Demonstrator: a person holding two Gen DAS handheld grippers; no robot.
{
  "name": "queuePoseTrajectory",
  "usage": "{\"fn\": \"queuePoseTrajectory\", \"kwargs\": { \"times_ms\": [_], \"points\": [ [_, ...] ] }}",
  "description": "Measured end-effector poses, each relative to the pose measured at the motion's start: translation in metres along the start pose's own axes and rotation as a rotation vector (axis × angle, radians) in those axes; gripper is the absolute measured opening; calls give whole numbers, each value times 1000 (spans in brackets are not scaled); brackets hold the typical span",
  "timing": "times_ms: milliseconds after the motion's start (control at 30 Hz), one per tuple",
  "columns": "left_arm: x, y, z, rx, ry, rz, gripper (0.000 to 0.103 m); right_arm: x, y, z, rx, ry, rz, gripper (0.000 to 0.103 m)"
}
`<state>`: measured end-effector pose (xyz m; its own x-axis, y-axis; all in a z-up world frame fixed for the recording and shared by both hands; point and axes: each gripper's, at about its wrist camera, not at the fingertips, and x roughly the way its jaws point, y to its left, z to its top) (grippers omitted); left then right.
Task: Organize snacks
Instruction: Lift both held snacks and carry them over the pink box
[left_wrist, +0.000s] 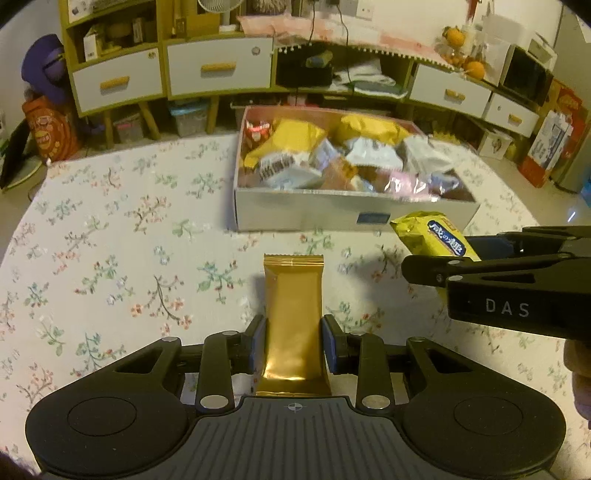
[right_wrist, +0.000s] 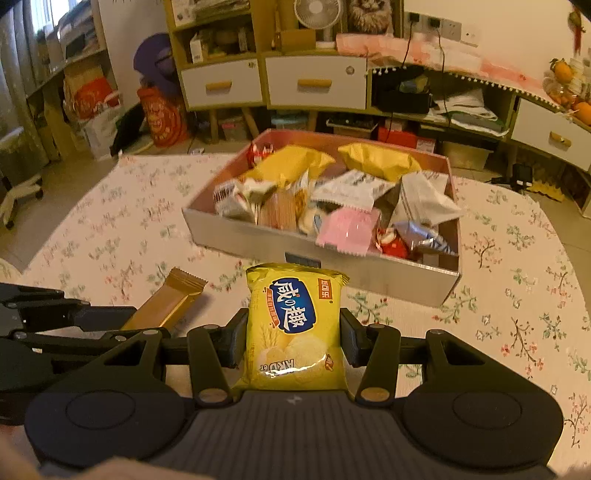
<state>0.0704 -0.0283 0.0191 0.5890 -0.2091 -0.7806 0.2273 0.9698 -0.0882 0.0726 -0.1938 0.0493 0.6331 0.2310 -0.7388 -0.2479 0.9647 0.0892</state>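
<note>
Box (right_wrist: 325, 254) on floral tablecloth (left_wrist: 110, 258) already heaped with mixed snacks. Left gripper (left_wrist: 293, 343) clamped on gold wafer bar (left_wrist: 293, 317); right gripper (right_wrist: 293, 343) clamped on yellow cracker pack (right_wrist: 295, 325). Both items were held above cloth, just short of box's near wall. Judged near done: two drops left. No loose snacks seen on cloth.

Black hand-held gripper (left_wrist: 293, 341), blue pads, silver screws, "DAS" lettering.

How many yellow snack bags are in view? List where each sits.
3: two yellow bags lie at the box's far end, one is held in the right tongs. Others may be buried.
</note>
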Motion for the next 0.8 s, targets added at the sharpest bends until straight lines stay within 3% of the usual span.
{"fn": "queuePoseTrajectory", "kwargs": {
  "times_ms": [233, 567, 800],
  "points": [
    [-13, 2, 19, -25, -58, -9, 29, -7, -12, 18, 77, -49, 17, 46],
    [-5, 21, 49, -179, -128, -43, 29, -2, -33, 38, 178, -103, 22, 46],
    [11, 10, 80, -131, -171, -53, 29, 13, -58, 55, 286, -144, 42, 46]
  ]
}}
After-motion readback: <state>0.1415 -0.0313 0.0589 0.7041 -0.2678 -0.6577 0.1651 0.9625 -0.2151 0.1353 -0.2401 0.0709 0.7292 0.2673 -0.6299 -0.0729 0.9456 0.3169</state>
